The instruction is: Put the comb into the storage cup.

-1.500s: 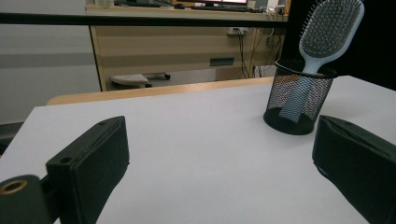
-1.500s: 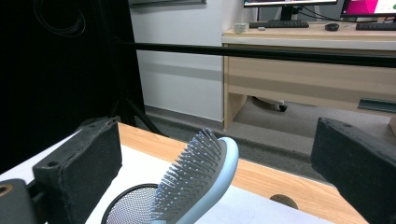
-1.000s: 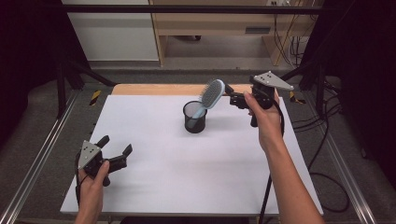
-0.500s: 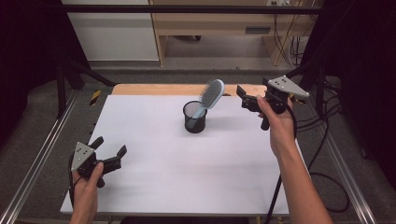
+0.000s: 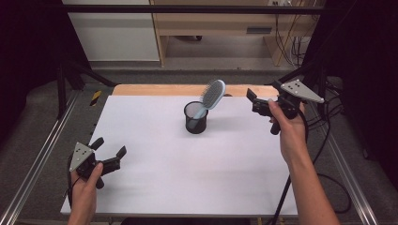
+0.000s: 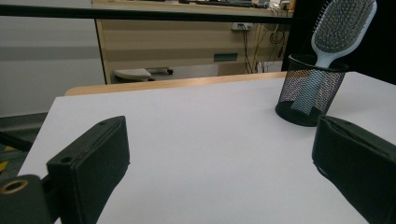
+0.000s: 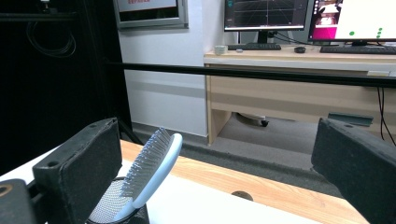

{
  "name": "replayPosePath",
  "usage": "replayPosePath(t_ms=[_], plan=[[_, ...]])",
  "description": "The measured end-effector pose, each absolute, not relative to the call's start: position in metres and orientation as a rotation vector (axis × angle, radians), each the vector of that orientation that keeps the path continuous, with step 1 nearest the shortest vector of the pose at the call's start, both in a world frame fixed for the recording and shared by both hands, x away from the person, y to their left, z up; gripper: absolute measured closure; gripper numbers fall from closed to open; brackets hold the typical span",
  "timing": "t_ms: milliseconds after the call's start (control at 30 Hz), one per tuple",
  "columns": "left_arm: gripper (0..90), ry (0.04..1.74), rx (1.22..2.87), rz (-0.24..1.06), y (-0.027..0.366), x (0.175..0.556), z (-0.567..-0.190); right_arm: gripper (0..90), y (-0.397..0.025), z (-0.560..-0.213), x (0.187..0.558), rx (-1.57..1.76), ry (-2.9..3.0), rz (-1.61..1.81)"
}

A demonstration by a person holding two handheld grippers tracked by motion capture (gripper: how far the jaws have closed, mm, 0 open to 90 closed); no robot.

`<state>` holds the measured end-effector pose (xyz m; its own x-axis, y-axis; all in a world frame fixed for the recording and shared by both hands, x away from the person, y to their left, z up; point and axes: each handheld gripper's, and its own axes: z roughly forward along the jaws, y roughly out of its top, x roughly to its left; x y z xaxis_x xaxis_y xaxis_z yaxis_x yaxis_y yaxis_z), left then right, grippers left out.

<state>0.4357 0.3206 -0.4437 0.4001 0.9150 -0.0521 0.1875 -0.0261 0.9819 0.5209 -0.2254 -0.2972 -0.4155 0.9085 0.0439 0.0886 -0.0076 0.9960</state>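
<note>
- Currently, the hairbrush [image 5: 212, 95] is standing handle-down in the black mesh cup [image 5: 195, 118], leaning toward one o'clock.
- At three o'clock of it, the right gripper [image 5: 252, 100] is hovering, jaws spread.
- At seven o'clock, the left gripper [image 5: 110, 151] is waiting, jaws spread, empty.

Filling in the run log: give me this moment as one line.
hairbrush: handle down in mesh cup, leaning | right gripper: open, apart from brush | left gripper: open, near table front-left corner
</note>
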Motion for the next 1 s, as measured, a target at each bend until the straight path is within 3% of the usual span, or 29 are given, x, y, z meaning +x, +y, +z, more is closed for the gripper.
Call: replayPosePath(t_ms=[1000], plan=[[3.9,1.027,1.512,0.753,0.32,0.428,-0.445,1.4,-0.261,-0.32,0.492,1.083,1.544,1.473]])
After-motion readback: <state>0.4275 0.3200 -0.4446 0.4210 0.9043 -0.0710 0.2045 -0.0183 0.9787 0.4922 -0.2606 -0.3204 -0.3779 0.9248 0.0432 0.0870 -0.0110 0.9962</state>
